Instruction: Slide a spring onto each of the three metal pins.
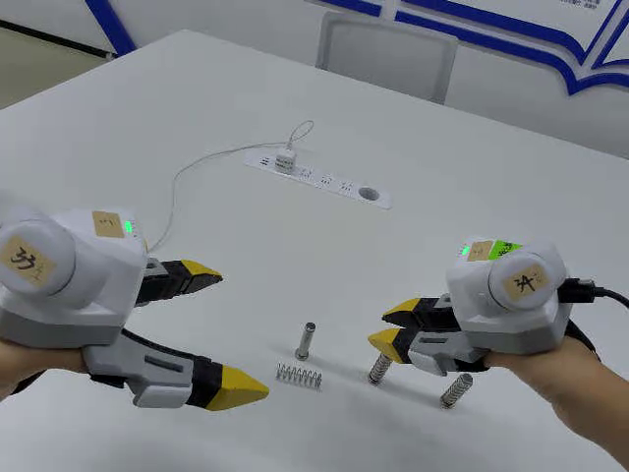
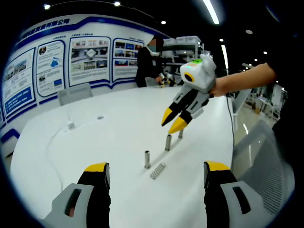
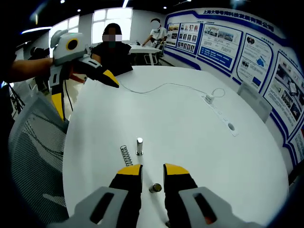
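One bare metal pin point(image 1: 306, 339) stands upright on the white table point(image 1: 246, 128), and a loose spring point(image 1: 299, 376) lies flat just in front of it. To the right, two pins wear springs, one point(image 1: 379, 368) near and one point(image 1: 455, 389) further right. My right gripper point(image 1: 385, 327) hovers just over the nearer sprung pin point(image 3: 155, 188), its jaws slightly apart and holding nothing. My left gripper point(image 1: 234, 329) stands wide open, left of the bare pin point(image 2: 147, 159) and the loose spring point(image 2: 158, 171), with nothing between its jaws.
A white power strip point(image 1: 316, 178) with a plug and a thin cable lies further back on the table. A grey chair point(image 1: 386, 51) stands behind the far edge. People stand in the background of both gripper views.
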The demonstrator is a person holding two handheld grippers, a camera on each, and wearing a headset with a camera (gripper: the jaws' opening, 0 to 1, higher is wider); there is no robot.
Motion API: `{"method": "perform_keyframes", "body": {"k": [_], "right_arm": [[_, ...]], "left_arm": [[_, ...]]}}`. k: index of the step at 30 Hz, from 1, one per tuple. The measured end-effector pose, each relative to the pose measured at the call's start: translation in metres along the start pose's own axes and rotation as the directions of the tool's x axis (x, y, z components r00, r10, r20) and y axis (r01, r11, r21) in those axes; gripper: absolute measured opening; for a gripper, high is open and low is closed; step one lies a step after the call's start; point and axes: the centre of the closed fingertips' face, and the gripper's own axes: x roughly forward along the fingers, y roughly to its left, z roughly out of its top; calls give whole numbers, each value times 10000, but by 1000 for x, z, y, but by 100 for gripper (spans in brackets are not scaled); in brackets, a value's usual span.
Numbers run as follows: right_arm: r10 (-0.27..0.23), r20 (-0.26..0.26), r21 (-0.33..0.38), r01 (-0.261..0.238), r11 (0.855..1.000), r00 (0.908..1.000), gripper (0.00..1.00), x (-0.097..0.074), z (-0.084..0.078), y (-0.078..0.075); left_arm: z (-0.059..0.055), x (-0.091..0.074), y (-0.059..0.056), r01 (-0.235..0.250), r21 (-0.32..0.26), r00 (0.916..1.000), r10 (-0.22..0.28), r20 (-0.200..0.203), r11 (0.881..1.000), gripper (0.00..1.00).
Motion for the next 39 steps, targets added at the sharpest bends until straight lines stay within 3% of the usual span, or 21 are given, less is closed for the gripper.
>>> {"method": "perform_keyframes", "body": {"k": [3, 8, 13, 19, 23, 31, 39], "right_arm": [[245, 62, -99, -244, 9997, 9997, 17, 7, 7, 11], [698, 18, -221, -698, 9973, 9976, 17, 23, 9, 29], [1104, -248, -491, -1116, 9925, 9936, 17, 41, 7, 44], [1293, -485, -577, -1320, 9896, 9904, 17, 57, 1, 46], [1401, -789, -661, -1454, 9872, 9870, 17, 66, -6, 47], [1704, -1222, -673, -1794, 9815, 9778, 17, 78, -20, 55], [1712, -1569, -519, -1812, 9821, 9727, 15, 85, -30, 51]], "left_arm": [[-9, -2, 1, -84, 339, 9989, 99, -451, 9994, 83], [-9, -8, 6, -336, 62, 9992, 337, -213, 9994, 83], [-14, -14, 14, -561, -48, 9980, 560, -283, 9984, 82], [-17, -17, 20, -729, -209, 9970, 724, -259, 9971, 82], [-25, -17, 25, -855, -338, 9957, 841, -398, 9958, 82], [-32, -17, 27, -852, -568, 9954, 825, -479, 9947, 81], [-37, -15, 27, -816, -687, 9953, 778, -573, 9943, 81]]}}
